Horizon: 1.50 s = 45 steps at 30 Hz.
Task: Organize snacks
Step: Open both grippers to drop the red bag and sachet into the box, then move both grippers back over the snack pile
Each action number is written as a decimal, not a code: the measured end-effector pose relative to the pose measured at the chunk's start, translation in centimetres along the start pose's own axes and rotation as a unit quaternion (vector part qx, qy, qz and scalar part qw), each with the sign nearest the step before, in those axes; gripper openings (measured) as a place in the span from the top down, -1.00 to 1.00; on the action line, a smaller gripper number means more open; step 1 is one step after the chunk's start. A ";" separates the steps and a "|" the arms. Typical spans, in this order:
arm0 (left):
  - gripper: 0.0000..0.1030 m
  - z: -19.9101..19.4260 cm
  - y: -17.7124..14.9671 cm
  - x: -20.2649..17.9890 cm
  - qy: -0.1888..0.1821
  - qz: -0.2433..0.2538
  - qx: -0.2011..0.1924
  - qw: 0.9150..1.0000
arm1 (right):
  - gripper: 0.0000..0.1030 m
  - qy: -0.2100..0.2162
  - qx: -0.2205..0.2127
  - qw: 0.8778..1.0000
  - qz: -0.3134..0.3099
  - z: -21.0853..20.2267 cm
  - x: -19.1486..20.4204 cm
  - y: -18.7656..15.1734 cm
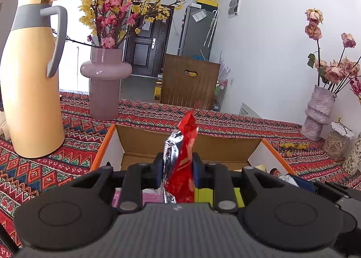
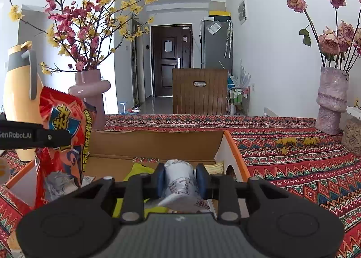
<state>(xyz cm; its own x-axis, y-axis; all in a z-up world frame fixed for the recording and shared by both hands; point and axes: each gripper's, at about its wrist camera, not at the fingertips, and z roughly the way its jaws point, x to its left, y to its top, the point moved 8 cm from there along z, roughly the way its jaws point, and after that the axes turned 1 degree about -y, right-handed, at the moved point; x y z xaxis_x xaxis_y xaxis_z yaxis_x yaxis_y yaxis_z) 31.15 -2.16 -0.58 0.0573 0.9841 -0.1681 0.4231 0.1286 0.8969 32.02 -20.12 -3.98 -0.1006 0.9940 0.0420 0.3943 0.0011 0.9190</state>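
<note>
Left gripper [image 1: 178,167] clamped on red packet [image 1: 183,161]; right gripper [image 2: 180,178] clamped on white packet [image 2: 180,179], both over box [image 2: 234,152]. Lower red packet toward 12 o'clock, clear of yellow packet [image 2: 135,171], release only once settled.

two vases [image 2: 89,91], one thermos [image 1: 31,77], one box [image 2: 158,143]

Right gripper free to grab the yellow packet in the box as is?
Probably not. The right gripper is already shut on a white packet, so its fingers are occupied. The yellow packet lies in the cardboard box below, with nothing else blocking.
</note>
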 end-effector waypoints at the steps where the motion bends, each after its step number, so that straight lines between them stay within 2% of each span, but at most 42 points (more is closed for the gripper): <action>1: 0.37 -0.1 0.0 0.0 0.004 0.000 -0.001 1.000 | 0.35 0.000 0.000 1.000 0.003 0.0 -0.1 0.1; 3: 0.11 -0.2 0.0 0.1 0.008 0.000 -0.005 1.000 | 0.13 -0.001 -0.003 1.000 0.009 -0.1 -0.3 0.1; 5: -0.23 -0.5 0.1 0.3 0.015 -0.001 -0.014 1.000 | -0.04 0.001 -0.009 1.000 0.013 -0.4 -0.4 0.2; 6: -0.31 -0.7 0.2 0.3 0.019 -0.001 -0.019 1.000 | -0.29 0.001 -0.012 1.000 0.014 -0.5 -0.4 0.2; 7: -0.49 -0.8 0.3 0.4 0.022 -0.002 -0.022 1.000 | -0.56 0.001 -0.016 1.000 0.015 -0.7 -0.4 0.3; 8: -0.69 -1.0 0.3 0.6 0.025 -0.004 -0.026 0.999 | -0.68 -0.001 -0.021 1.000 0.015 -0.9 -0.5 0.3; 9: -0.77 -1.1 0.4 0.7 0.032 -0.005 -0.030 0.999 | -0.84 -0.001 -0.026 1.000 0.017 -1.1 -0.5 0.4; 10: -0.92 -1.3 0.4 0.8 0.039 -0.005 -0.034 0.999 | -0.93 0.001 -0.030 0.999 0.019 -1.3 -0.6 0.5; 11: -0.99 -1.4 0.5 0.9 0.045 -0.005 -0.038 0.998 | -0.98 0.004 -0.033 0.999 0.022 -1.4 -0.7 0.6; 21: -1.00 -2.2 1.1 1.1 0.062 -0.011 -0.047 0.997 | -1.00 -0.003 -0.043 0.999 0.031 -2.0 -1.2 1.1; 33: -1.00 -5.4 1.5 0.6 0.055 0.001 -0.053 0.997 | -1.00 -0.010 -0.064 0.998 0.018 -5.0 -1.2 2.4; 45: -1.00 -8.4 -1.3 1.7 0.050 0.010 -0.030 0.998 | -1.00 -0.008 -0.040 0.999 0.008 -8.7 -1.3 -0.6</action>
<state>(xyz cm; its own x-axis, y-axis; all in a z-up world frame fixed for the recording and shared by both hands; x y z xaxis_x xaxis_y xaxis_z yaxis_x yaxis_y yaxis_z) 23.08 0.35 1.46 -0.0275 0.9934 -0.1111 0.3671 0.1134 0.9233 23.99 -22.36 -1.21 -0.0795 0.9955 0.0515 0.3219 -0.0233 0.9465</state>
